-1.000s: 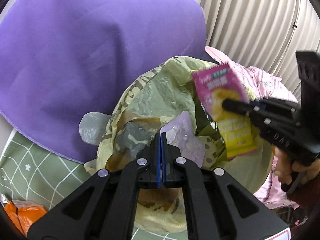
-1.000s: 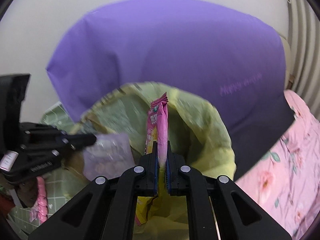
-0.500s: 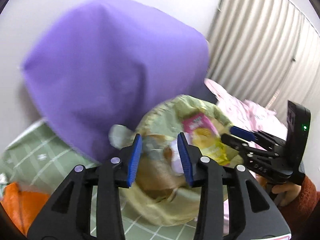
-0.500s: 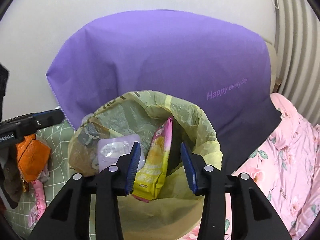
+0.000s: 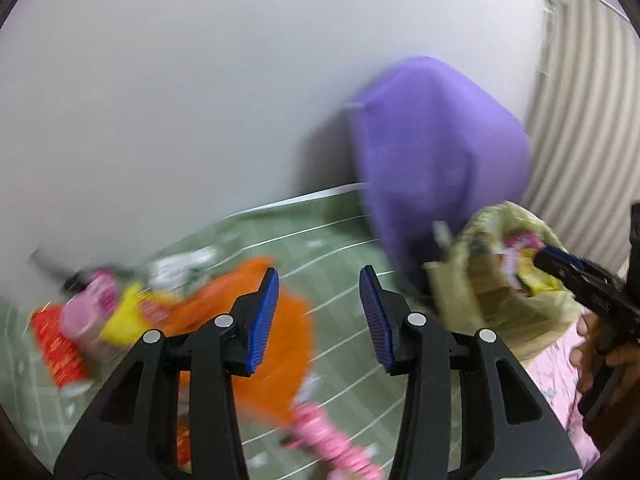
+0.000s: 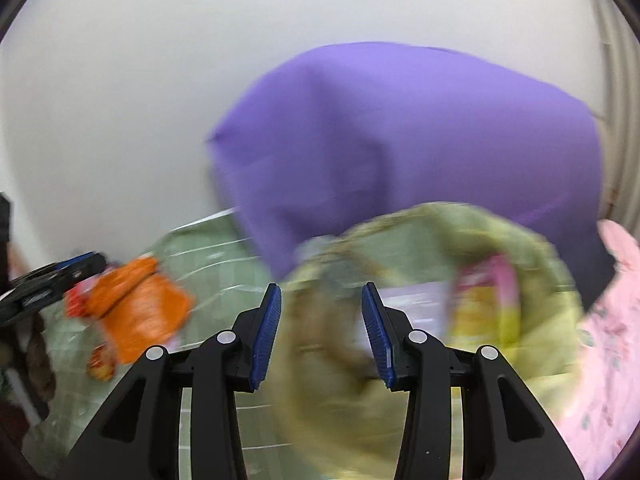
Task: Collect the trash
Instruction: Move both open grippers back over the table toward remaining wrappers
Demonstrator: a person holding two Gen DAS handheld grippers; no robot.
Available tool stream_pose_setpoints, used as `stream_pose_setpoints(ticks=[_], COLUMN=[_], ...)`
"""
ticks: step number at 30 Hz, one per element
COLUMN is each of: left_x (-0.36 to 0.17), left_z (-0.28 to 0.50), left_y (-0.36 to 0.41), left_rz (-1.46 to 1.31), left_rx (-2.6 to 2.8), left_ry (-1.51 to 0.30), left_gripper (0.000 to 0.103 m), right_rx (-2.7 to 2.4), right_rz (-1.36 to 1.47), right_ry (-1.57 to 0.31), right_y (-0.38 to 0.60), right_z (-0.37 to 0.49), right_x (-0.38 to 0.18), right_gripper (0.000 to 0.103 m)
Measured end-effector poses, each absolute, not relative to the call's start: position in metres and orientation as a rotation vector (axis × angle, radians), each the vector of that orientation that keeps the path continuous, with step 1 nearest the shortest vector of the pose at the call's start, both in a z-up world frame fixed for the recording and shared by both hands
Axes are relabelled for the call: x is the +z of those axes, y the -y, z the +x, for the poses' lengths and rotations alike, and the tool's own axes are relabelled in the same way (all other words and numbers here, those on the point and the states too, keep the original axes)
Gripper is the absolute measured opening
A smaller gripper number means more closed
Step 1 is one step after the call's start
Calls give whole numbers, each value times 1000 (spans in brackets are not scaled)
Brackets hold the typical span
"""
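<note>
**Both grippers empty, swinging towards the loose wrappers**

Our left gripper (image 5: 319, 318) has nothing between its blue pads, and its jaws are opening wider. Just beyond its fingertips lies the crumpled orange plastic wrapper (image 5: 256, 320) on the green grid-patterned sheet (image 5: 344, 248); further left sits a blurred heap with a yellow packet (image 5: 124, 316) and a red packet (image 5: 56, 352), and a pink wrapper (image 5: 328, 436) lies near the bottom edge. Our right gripper (image 6: 321, 326) stands open and empty too, above the rim of the yellow-green plastic trash bag (image 6: 532, 248), which already holds a pink-and-yellow snack packet (image 6: 484, 304) and a pale lilac wrapper (image 6: 412, 304). Behind the bag leans a large purple fabric cushion (image 6: 400, 140); pink floral bedding (image 6: 616, 320) lies to the right.

We judge the step in hand to be reaching for the next piece. To do it well, we should slow the left hand until the view sharpens, bring both pads over a raised fold of the orange wrapper, and pinch film only, not the sheet beneath. The bag's mouth looks slack, so the right gripper might hold its rim open.
</note>
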State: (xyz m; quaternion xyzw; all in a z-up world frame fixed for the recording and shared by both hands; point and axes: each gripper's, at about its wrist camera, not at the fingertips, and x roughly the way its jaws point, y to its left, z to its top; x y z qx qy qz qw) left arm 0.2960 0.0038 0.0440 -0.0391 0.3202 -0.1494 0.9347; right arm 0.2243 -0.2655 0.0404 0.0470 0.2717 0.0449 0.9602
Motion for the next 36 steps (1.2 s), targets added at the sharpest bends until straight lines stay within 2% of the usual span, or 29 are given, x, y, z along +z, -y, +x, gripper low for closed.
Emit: stream_pose_setpoints(ticks=[7,13,20,27,36], left_x=[18,-26,-45,-42,-43], left_z=[254,222,199,192,194], left_y=[-92,-110,-128,-133,-143], left_rz=[-162,-185,-220,-219,-238], left_rx=[-157,-95,-10,-10,-7], left_ry=[-692,-791,-832,-827,-818], left_gripper=[40,41,41,42,42], right_rx=[470,753,986,961,714], right_rz=[-22,-91,-170,-228,-102], right_ry=[-679,-809,-938,-1042,-1002], right_y=[179,119,78,55,55], right_z=[226,216,195,188,229], right_x=[0,-44,-64,-83,-83], right_gripper=[40,40,40,40,40])
